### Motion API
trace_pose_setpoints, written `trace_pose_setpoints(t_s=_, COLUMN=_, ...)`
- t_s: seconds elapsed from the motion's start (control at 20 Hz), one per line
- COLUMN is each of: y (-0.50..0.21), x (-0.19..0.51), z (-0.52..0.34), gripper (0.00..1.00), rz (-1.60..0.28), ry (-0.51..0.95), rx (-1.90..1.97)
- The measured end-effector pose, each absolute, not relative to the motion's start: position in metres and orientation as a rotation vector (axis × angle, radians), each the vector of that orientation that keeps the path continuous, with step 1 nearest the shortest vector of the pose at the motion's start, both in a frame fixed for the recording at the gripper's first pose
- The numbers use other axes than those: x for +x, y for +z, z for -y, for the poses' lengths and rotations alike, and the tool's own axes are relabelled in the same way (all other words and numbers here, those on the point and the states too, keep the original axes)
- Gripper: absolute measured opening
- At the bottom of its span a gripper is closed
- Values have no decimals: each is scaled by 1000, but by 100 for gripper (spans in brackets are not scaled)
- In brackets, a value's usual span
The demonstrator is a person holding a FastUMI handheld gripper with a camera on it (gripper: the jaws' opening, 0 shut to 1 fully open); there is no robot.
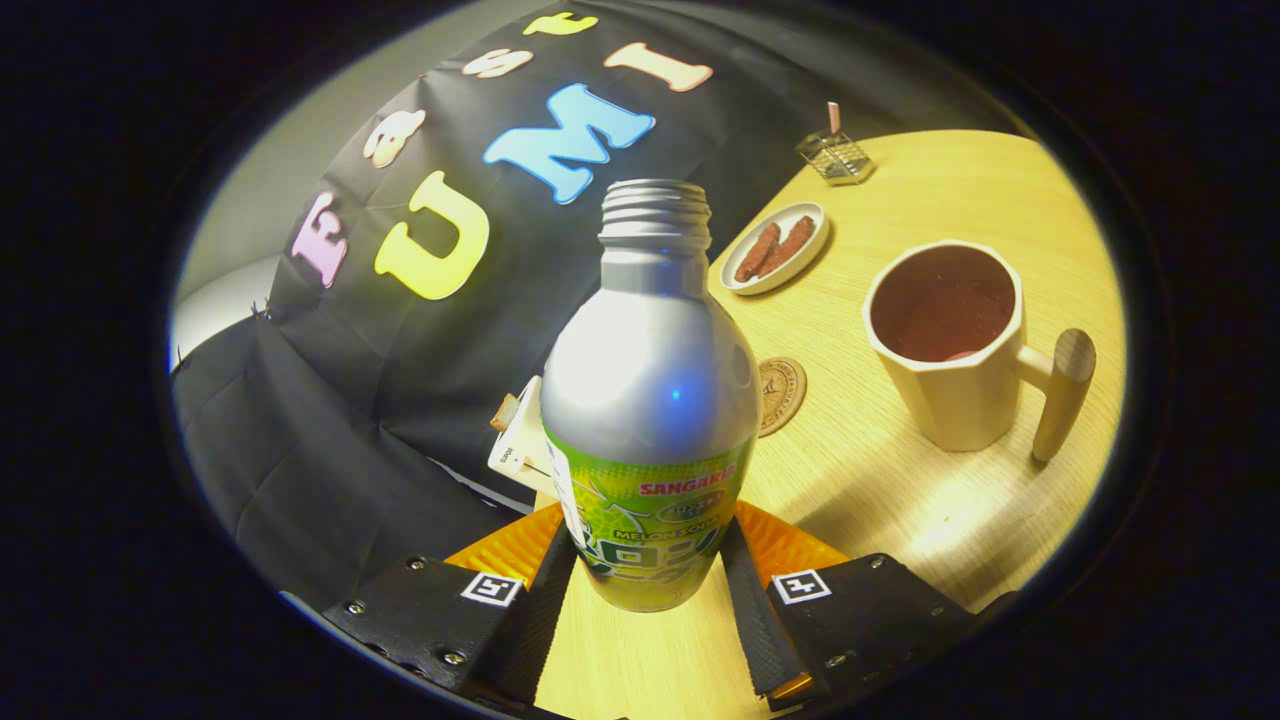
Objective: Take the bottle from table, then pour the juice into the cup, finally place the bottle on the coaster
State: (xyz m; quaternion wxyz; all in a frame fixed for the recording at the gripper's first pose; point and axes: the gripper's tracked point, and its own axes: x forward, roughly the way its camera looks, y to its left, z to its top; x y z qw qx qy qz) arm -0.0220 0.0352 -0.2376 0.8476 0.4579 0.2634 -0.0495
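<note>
Tool [648,590]: its two black fingers [545,610] sit on either side of the base of the bottle [650,400], ribbed inner pads pressed against the lower label area on both sides, so the tool is pinching the bottle. Orange panels show behind each finger, and a small square marker sits on the top of each. Bottle: silver metal body, green label around the lower half, threaded neck open with no cap on it. It appears lifted, with its bottom above the wooden table [900,480], and the whole scene is tilted in this view. Just behind the bottle on its left, a small white object [515,440] with a brown piece on top sits at the table edge, partly hidden; what it is cannot be told. Just beyond the bottle on its right, a round brown coaster [782,392] lies flat on the table, partly covered by the bottle's shoulder. Further right, well apart from the coaster, stands a cream-coloured cup [950,350] with a wooden handle pointing away from the bottle; its interior looks dark reddish. Beyond the coaster, a small white dish [775,250] holds two brown sticks. Farthest, near the table's back edge, sits a small wire basket [836,155].
</note>
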Motion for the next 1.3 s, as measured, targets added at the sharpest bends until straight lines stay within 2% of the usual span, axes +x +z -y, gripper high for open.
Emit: trace_pose_setpoints(t_s=1.3, y=-238, x=-19, z=-25, gripper=76, rz=-608, ry=-140, rx=1513)
